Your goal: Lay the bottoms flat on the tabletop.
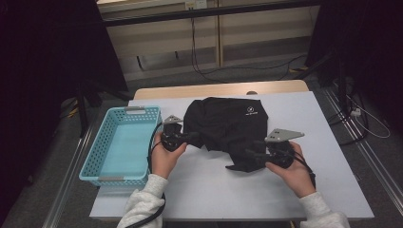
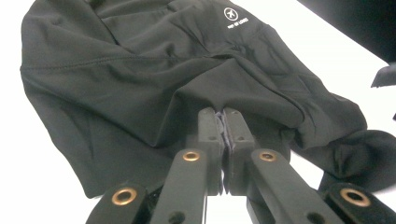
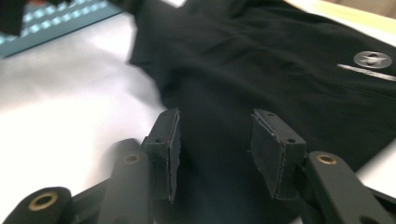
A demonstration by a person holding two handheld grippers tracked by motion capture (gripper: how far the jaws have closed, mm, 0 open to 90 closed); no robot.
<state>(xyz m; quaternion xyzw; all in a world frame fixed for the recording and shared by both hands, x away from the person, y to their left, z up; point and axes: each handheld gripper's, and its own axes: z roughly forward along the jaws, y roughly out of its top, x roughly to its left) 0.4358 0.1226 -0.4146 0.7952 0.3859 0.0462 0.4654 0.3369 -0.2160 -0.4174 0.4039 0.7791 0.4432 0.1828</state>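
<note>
Left tongs [image 2: 223, 122] pinch a fold of the black garment [image 2: 140, 70]; right tongs [image 3: 215, 144] stand apart over its cloth on the counter [image 1: 214, 190].

A lab or recording room is showing here: black curtains [image 1: 43, 57] are hanging on both sides, cables [image 1: 199, 52] are trailing across a grey floor, and the table [image 1: 266, 190] is wearing a plain white cover.

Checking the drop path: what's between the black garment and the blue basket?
High view: left gripper shut on the black garment, its hand beside the blue basket; otherwise bare table.
</note>
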